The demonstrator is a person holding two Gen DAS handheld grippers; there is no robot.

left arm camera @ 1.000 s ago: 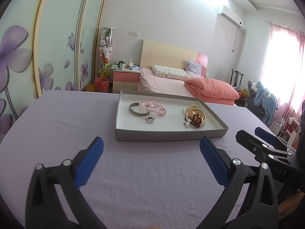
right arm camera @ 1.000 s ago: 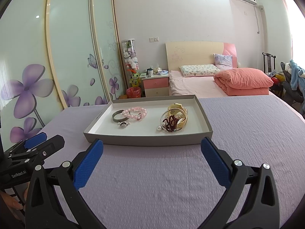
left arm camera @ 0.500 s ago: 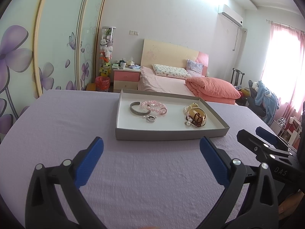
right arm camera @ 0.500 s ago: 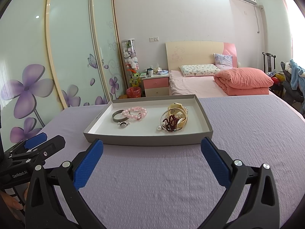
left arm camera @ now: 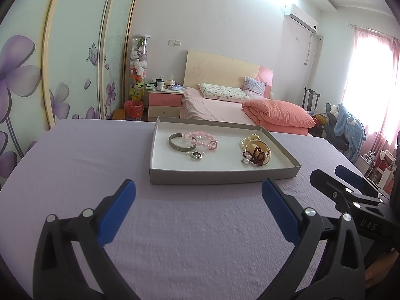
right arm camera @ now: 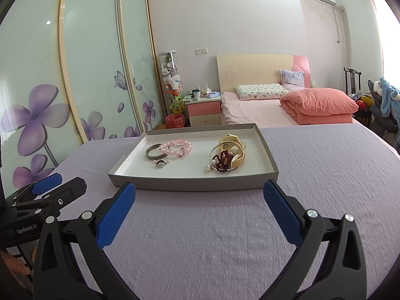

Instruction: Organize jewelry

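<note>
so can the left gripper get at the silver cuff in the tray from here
Probably yes: the left gripper is open, the silver cuff lies exposed in the tray, with only the low front wall between.

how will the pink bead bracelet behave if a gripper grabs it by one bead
The pink bracelet looks strung from separate round beads, so it will probably sag and dangle, not hold its ring shape. The glossy beads may slip between flat pads. It touches the silver cuff in the tray, so lifting could nudge that.
</note>
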